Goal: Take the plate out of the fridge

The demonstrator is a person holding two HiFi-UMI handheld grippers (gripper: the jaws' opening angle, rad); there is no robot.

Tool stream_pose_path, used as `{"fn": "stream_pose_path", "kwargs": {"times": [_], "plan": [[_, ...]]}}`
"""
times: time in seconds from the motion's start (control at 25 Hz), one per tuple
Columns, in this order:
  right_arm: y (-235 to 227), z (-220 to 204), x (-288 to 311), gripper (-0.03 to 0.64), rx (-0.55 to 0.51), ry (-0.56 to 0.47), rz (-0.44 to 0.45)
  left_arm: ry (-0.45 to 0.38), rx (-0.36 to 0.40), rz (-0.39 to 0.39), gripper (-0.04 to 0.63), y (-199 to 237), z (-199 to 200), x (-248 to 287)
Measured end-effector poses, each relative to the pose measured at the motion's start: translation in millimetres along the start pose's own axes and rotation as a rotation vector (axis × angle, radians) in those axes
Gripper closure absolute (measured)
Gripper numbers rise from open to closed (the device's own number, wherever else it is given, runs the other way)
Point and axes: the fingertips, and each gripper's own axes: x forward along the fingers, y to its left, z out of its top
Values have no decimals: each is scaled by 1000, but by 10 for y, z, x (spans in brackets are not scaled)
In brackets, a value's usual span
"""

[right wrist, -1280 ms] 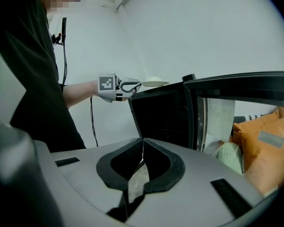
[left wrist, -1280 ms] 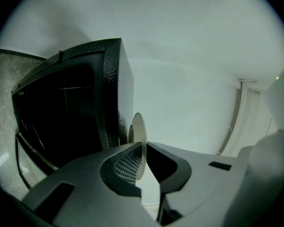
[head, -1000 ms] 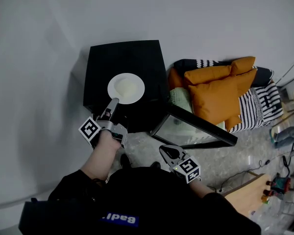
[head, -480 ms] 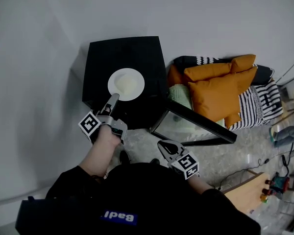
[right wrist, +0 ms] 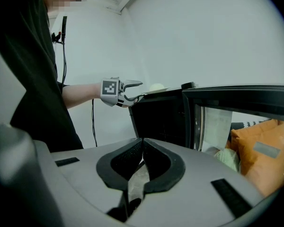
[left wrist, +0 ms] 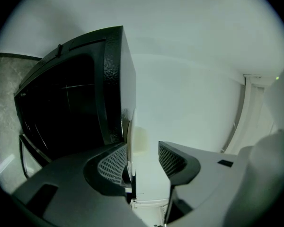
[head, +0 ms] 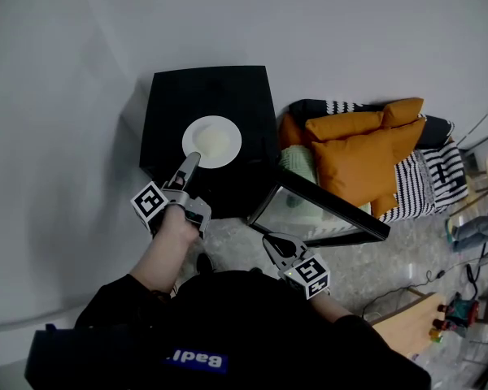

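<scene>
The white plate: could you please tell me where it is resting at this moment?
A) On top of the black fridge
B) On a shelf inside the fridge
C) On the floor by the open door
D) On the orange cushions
A: the head view shows the white plate lying flat on the top of the black fridge, whose door stands open beside it.

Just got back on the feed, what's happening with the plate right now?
The plate sits on top of the fridge, whose door hangs open. The person's left gripper is at the plate's near rim; its jaws have just been opening, with the rim between them and the pads off it. The right gripper is shut and empty, near the door.
</scene>
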Motion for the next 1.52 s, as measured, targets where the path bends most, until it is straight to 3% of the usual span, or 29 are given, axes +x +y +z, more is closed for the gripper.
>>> {"fn": "stream_pose_path", "kwargs": {"times": [0.24, 0.52, 0.76, 0.88, 0.96, 1.24, 1.36, 1.52], "plan": [[2, 21, -28, 604, 2, 1, -3, 4, -14, -14, 393, -17, -33, 0], [42, -19, -36, 604, 6, -1, 10, 56, 83, -41, 393, -121, -215, -244], [121, 5, -3, 604, -10, 5, 32, 202, 187, -105, 394, -336, -695, -568], [139, 6, 28, 604, -20, 16, 44, 271, 301, -87, 394, -316, -879, -732], [168, 21, 32, 604, -22, 16, 50, 315, 417, -64, 394, -259, -949, -840], [292, 265, -5, 604, 3, -12, 109, 503, 802, -145, 400, -458, -1381, -989], [391, 465, -2, 604, 17, -55, 155, 522, 957, -169, 496, -522, -1456, -1035], [471, 717, 7, 604, 22, -110, 180, 549, 1062, -205, 563, -572, -1565, -1095]]}}
